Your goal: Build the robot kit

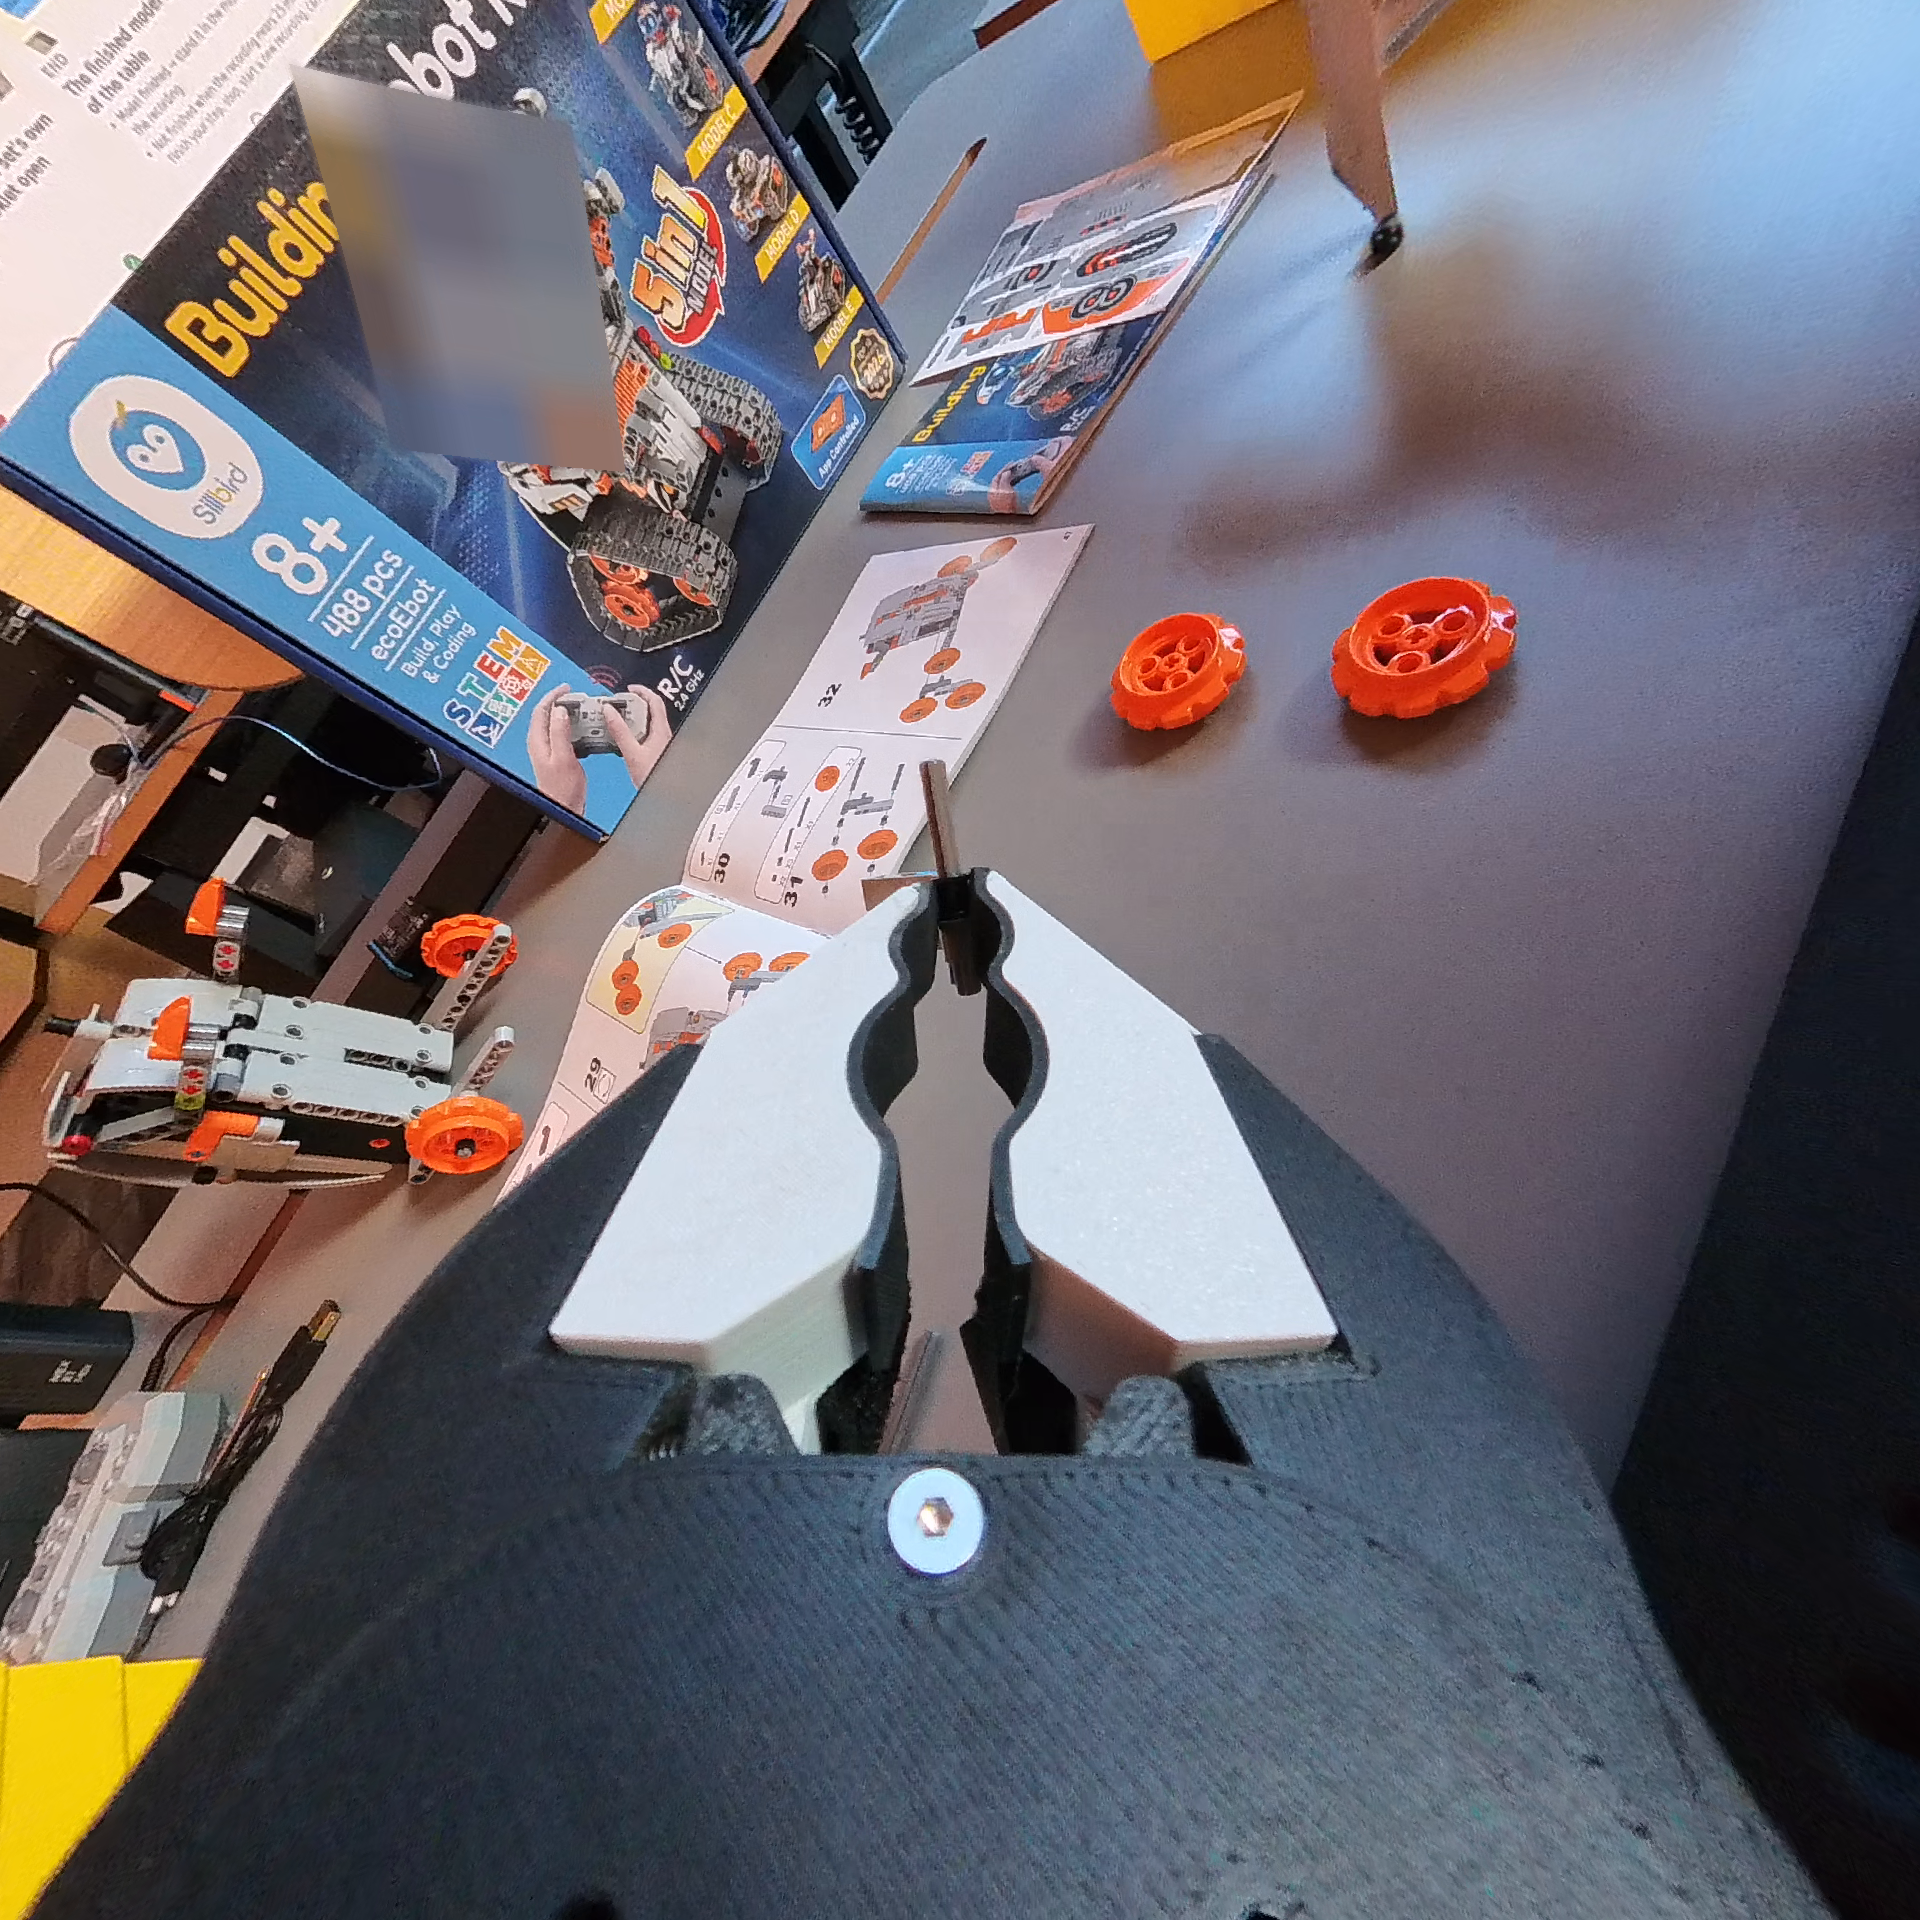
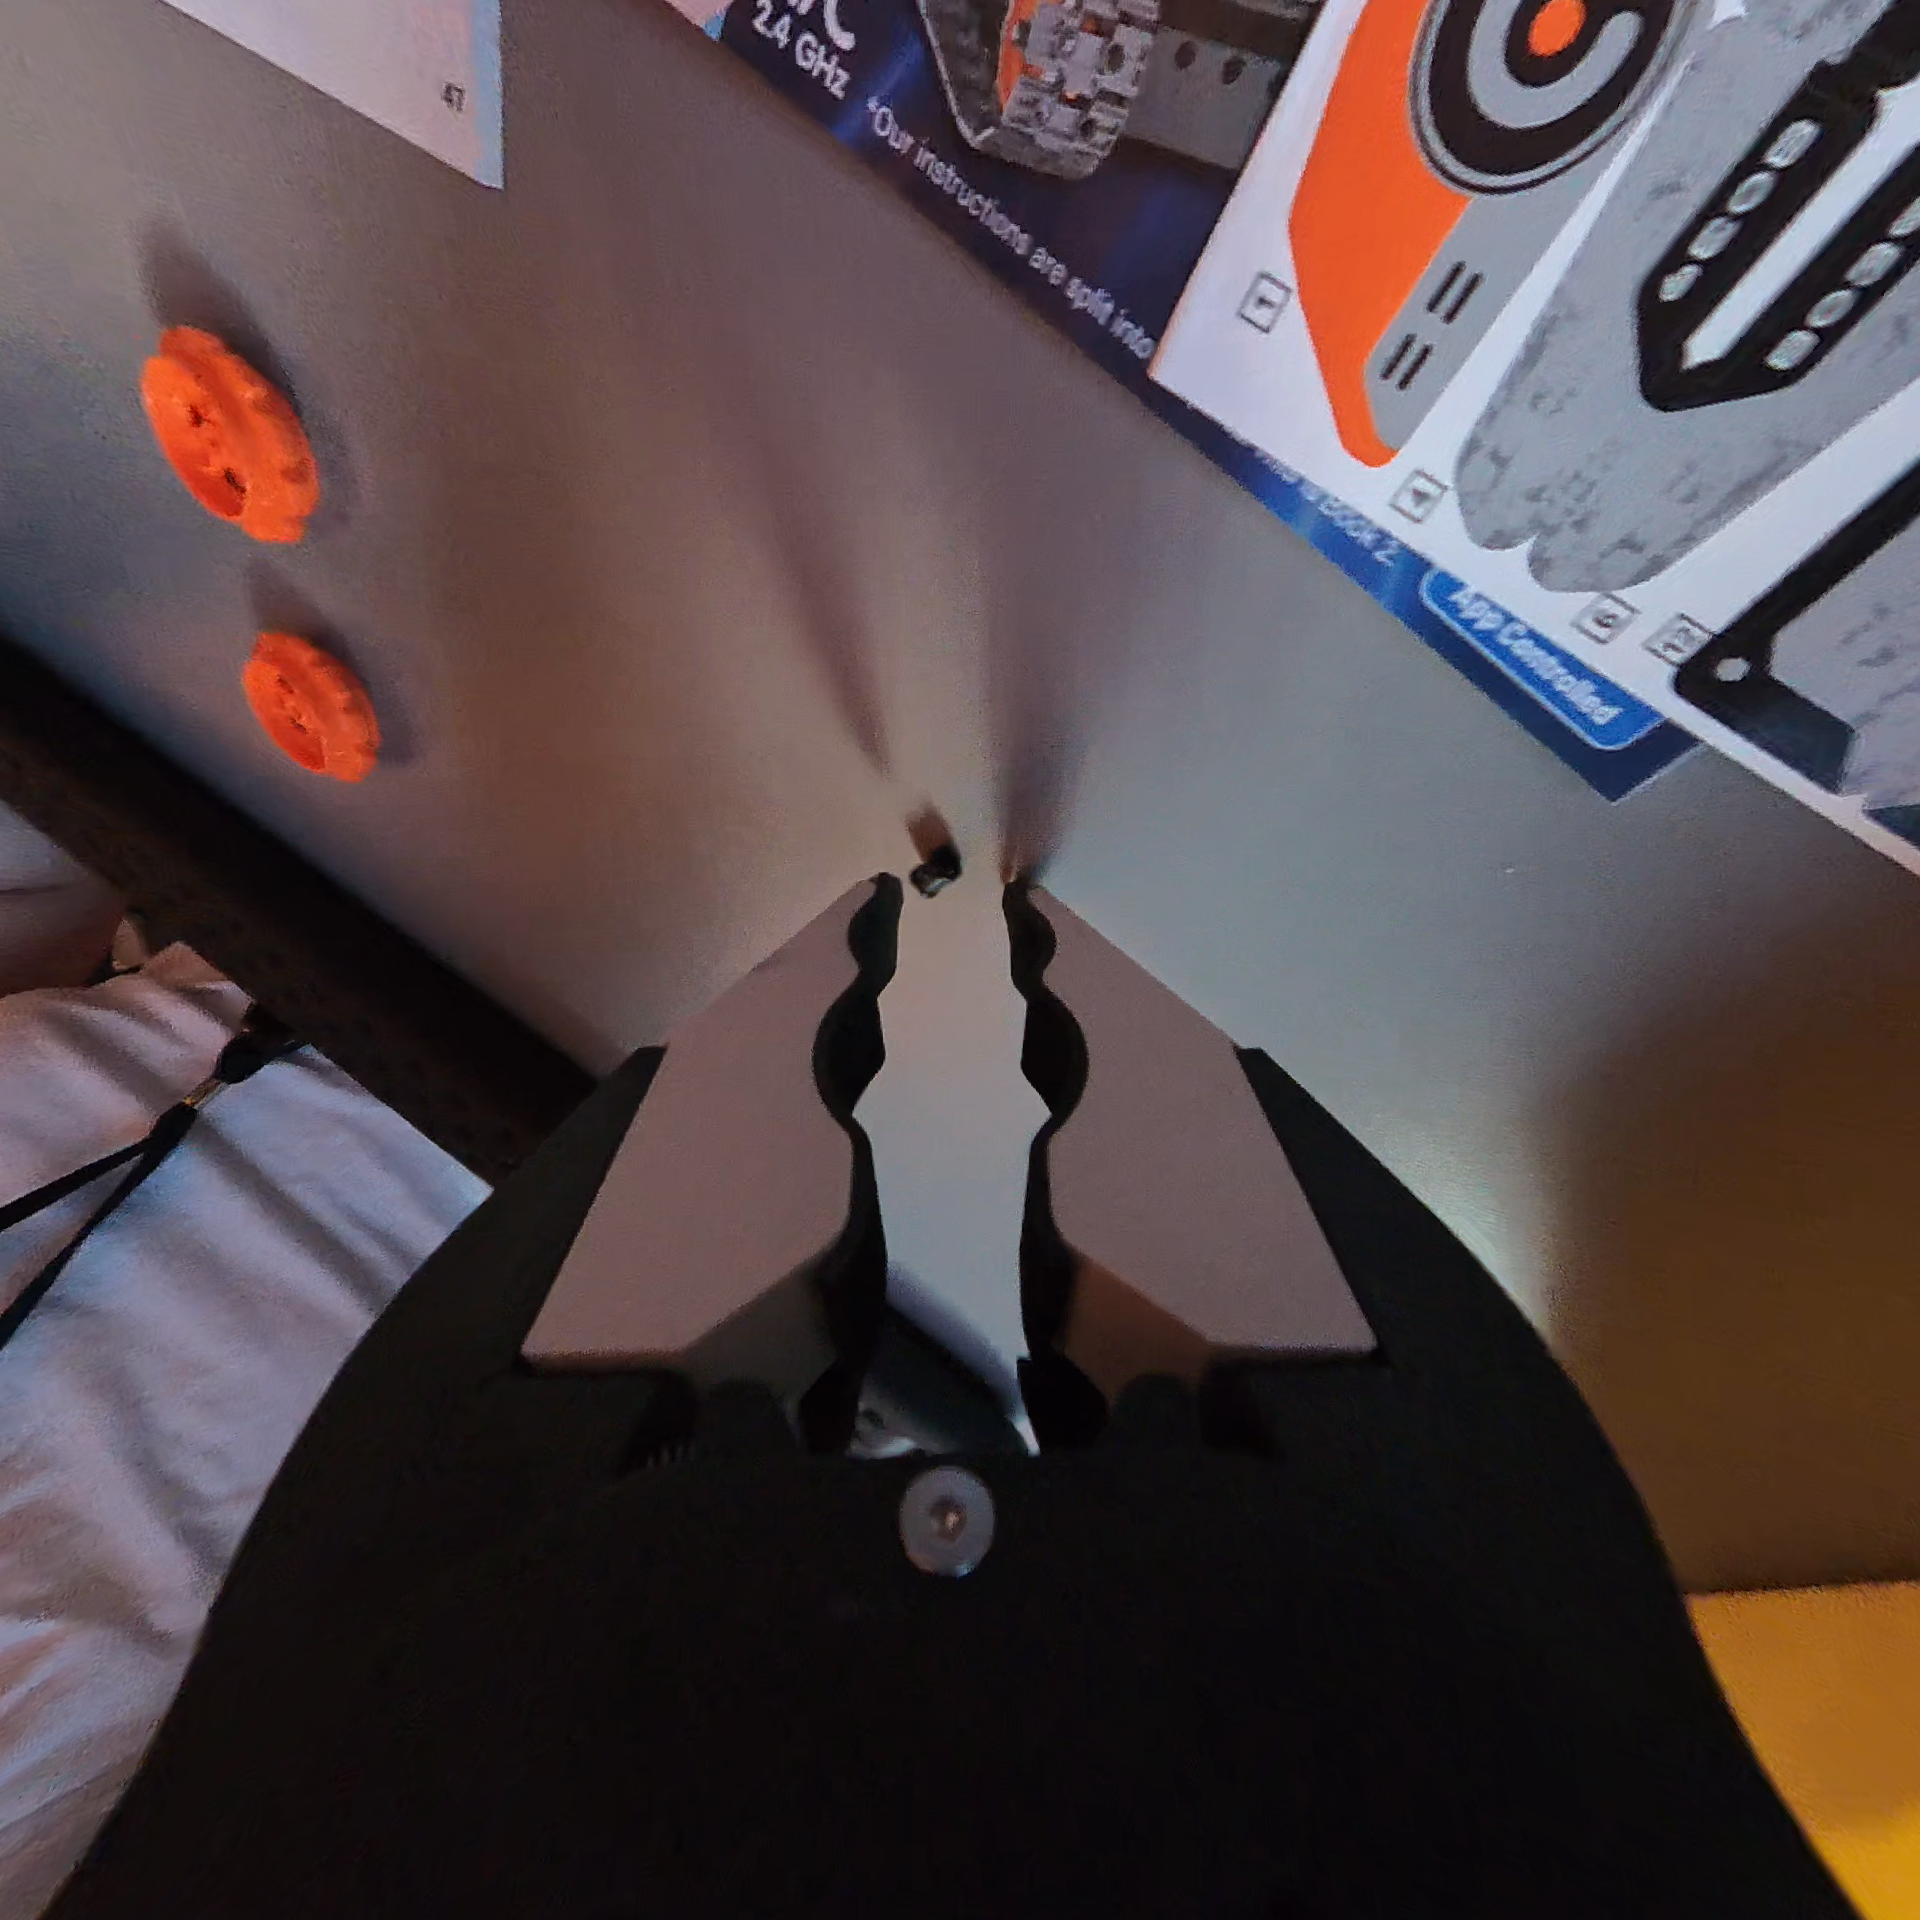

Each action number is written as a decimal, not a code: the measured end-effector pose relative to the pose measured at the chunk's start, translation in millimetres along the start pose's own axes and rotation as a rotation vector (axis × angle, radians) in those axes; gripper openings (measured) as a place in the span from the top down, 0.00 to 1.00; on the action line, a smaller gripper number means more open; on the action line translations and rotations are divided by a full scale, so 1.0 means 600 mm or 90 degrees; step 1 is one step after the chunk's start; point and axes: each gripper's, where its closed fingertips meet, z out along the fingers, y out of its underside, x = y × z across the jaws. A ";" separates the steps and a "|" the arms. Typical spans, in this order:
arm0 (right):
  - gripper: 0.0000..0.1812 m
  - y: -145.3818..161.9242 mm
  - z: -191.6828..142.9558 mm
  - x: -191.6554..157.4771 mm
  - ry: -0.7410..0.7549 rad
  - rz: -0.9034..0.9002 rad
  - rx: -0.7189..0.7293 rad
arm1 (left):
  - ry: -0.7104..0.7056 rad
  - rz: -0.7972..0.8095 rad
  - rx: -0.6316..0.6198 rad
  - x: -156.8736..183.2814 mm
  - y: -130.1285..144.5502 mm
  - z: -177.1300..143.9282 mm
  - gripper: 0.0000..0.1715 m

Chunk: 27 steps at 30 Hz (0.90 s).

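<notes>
Left gripper [image 1: 954, 896] clamps a dark axle pin [image 1: 943, 831] above the table [image 1: 1455, 935]; right gripper [image 2: 943, 885] parted, empty, small black pin [image 2: 932, 871] at its tips.

Your left gripper [image 1: 954, 904], pinching a thin grey axle [image 1: 941, 831], has bare table [image 1: 1455, 987] to its right, up to two orange wheels [image 1: 1177, 670] [image 1: 1423, 646] near that edge. Leftward the open instruction sheet [image 1: 883, 717], kit box [image 1: 436, 436] and half-built model [image 1: 260, 1070] block you. Your right gripper [image 2: 943, 883], tips apart, faces open tabletop; a small dark piece [image 2: 932, 868] sits at the tips, sticker sheet [image 2: 1558, 312] beyond.
</notes>
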 end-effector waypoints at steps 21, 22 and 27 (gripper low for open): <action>0.95 0.008 0.009 -0.001 0.041 0.108 -0.172 | 0.008 0.017 0.006 0.009 -0.006 -0.002 0.98; 0.95 0.007 0.009 -0.002 0.038 0.114 -0.179 | 0.008 0.018 0.007 0.009 -0.006 -0.002 0.98; 0.94 0.008 0.009 -0.004 0.022 0.138 -0.226 | 0.007 0.017 0.010 0.008 -0.008 -0.004 0.98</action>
